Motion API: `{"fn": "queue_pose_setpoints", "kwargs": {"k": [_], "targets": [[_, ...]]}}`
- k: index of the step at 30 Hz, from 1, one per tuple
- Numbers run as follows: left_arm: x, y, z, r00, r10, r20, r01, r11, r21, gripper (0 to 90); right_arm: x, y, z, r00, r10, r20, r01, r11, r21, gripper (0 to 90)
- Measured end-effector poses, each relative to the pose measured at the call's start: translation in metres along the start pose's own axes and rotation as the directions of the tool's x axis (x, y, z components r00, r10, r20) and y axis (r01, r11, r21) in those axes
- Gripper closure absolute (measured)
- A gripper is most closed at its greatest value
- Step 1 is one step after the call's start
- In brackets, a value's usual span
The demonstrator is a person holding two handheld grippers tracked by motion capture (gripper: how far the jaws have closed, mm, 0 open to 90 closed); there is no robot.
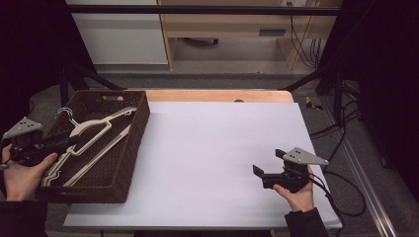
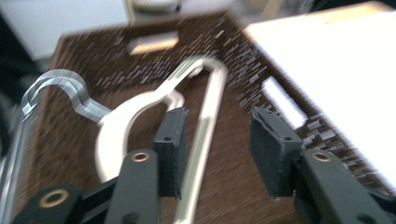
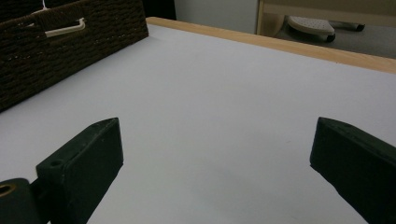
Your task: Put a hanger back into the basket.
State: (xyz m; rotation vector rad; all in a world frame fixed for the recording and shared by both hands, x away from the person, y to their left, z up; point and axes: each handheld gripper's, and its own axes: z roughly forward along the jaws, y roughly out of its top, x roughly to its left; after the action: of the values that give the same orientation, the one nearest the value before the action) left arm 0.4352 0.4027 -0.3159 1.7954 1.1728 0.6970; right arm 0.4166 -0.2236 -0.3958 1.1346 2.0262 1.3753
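Hanger [image 2: 140,121] in basket [image 2: 84,51], beneath left claw [image 2: 217,140]

Cream hanger [image 1: 94,136] flat in wicker basket [image 1: 133,148]

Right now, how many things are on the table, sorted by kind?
Baskets: 1, the brown woven basket at the left.
Hangers: 1 cream hanger with a metal hook, lying inside that basket.
Hand-held grippers: 2, the left hand-held gripper over the basket and the right hand-held gripper over the white table.
Total: 4.
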Motion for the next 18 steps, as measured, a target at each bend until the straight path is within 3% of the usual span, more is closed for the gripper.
{"fn": "queue_pose_setpoints", "kwargs": {"k": [3,8,11,14,18], "targets": [[-0.022,0.001,-0.002,0.9987,0.017,0.048,-0.014,0.9968,-0.078,43.9,0.000,0.000,0.000,1.0000,0.002,0.000,-0.002,1.000,-0.013,3.0],[-0.056,-0.004,0.006,0.9889,0.031,0.146,-0.010,0.9896,-0.143,27.3,0.000,0.000,0.001,1.0000,-0.002,0.004,0.002,1.000,-0.019,2.9],[-0.076,-0.009,0.016,0.9842,0.045,0.171,-0.017,0.9864,-0.163,17.5,0.000,0.000,0.000,1.0000,-0.006,0.001,0.006,1.000,-0.021,2.9],[-0.093,-0.015,0.026,0.9781,0.075,0.194,-0.042,0.9843,-0.171,13.8,0.000,0.001,-0.002,1.0000,-0.008,0.002,0.008,0.999,-0.037,2.9],[-0.108,-0.022,0.039,0.9764,0.076,0.202,-0.044,0.9863,-0.159,8.7,0.000,0.001,-0.005,0.9999,-0.017,-0.001,0.017,0.998,-0.053,2.8]]}}
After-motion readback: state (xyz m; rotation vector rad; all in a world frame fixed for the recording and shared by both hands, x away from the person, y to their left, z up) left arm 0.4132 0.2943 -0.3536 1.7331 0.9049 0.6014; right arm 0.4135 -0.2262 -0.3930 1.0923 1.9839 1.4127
